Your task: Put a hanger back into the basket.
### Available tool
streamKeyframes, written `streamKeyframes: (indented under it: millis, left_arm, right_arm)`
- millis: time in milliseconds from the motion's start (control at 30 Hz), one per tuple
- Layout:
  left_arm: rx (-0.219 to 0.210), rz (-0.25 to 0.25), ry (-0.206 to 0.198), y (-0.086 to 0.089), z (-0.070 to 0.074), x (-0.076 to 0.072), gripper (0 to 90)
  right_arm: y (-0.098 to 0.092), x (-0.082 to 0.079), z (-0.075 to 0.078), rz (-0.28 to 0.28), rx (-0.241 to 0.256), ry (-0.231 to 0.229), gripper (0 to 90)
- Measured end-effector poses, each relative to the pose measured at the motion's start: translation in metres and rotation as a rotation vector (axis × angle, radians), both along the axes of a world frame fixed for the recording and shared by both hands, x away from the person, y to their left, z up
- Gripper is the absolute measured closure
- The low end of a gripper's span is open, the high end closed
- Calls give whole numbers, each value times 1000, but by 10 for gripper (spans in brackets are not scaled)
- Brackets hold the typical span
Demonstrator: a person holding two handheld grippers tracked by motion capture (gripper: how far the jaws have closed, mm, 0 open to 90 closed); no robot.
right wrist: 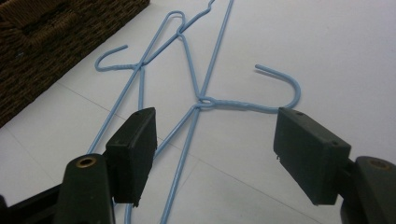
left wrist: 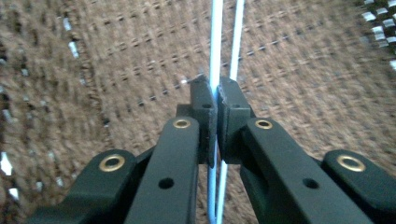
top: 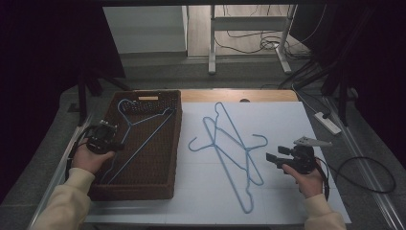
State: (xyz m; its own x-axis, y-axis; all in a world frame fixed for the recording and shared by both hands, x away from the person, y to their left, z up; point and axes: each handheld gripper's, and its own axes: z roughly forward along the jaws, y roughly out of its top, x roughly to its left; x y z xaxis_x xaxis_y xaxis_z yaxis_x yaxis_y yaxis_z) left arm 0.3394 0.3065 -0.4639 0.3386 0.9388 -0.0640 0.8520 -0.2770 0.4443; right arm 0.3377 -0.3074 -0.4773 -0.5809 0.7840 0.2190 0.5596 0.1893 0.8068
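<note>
The left gripper (left wrist: 215, 100) is clamped on the thin wire of a blue hanger (top: 143, 129) lying inside the brown wicker basket (top: 174, 143). The right gripper (right wrist: 215, 154), jaws wide apart, hovers over two crossed blue hangers (top: 230, 148) on the white table (top: 297, 143). Since those two overlap, lifting one would likely drag the other; the slim wire could also slip or twist in the pads
</note>
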Motion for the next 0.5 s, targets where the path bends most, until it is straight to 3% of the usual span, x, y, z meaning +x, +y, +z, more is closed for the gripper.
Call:
streamKeyframes:
  millis: [167, 267, 333, 400, 433, 500]
  left_arm:
    - [60, 46, 9, 0, -2, 6, 857]
    - [76, 81, -12, 0, -1, 7, 834]
    - [84, 89, -25, -1, 0, 8, 776]
    - [77, 90, -72, -2, 2, 6, 642]
    - [77, 90, -72, -2, 2, 6, 607]
    - [55, 93, -129, -2, 9, 1, 535]
  right_arm:
    - [0, 0, 0, -1, -4, 1, 310]
    - [0, 0, 0, -2, -1, 2, 308]
    - [-1, 0, 0, -3, 0, 3, 308]
    - [-1, 0, 0, -5, 0, 2, 307]
    - [-1, 0, 0, -5, 0, 2, 307]
    - [-1, 0, 0, -7, -1, -1, 304]
